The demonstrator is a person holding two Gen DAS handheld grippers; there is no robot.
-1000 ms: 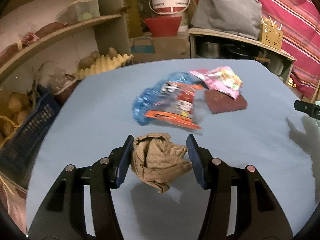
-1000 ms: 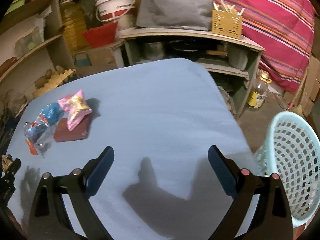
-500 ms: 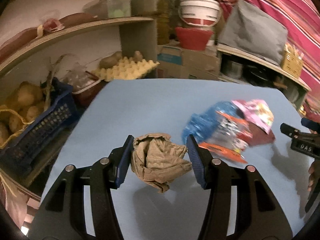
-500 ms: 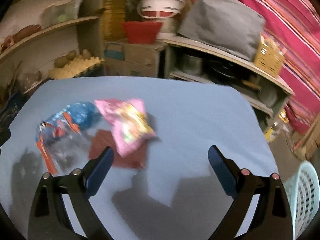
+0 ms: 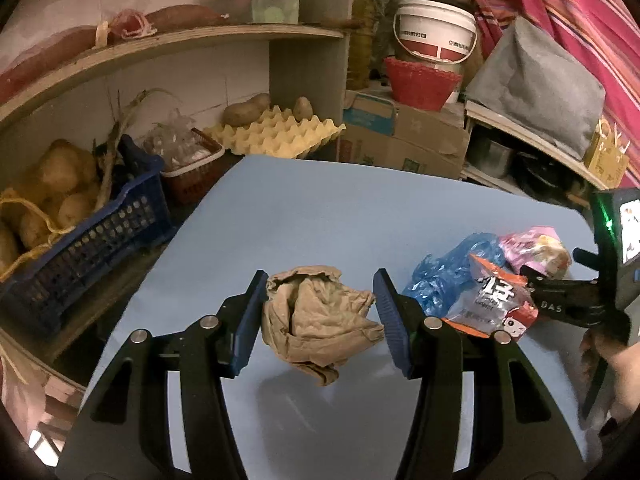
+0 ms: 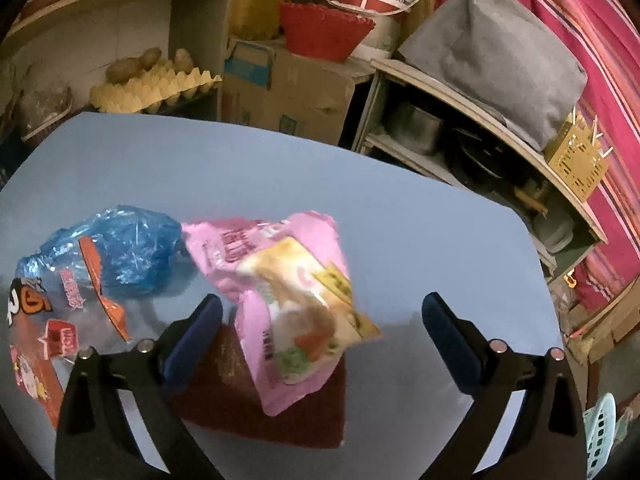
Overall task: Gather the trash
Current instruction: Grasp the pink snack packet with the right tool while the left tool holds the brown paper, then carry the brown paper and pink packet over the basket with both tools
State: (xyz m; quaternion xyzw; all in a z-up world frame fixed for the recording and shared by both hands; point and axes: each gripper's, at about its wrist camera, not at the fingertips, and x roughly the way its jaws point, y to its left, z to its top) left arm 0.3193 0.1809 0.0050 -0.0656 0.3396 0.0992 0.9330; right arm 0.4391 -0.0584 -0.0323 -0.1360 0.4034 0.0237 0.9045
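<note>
Left gripper (image 5: 320,312) clamps brown paper wad (image 5: 320,320) (unchanged) | right gripper (image 6: 320,328) wide open, now over pink wrapper (image 6: 288,300)

Snack packet (image 6: 296,312) lies atop a mat (image 6: 280,412), seemingly.

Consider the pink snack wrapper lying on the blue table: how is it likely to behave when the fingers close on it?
The pink snack wrapper looks thin, creased film, so it will probably crumple rather than stay stiff. Its glossy surface may slip. It overlaps the dark red mat, so a low pinch might catch that too.
</note>
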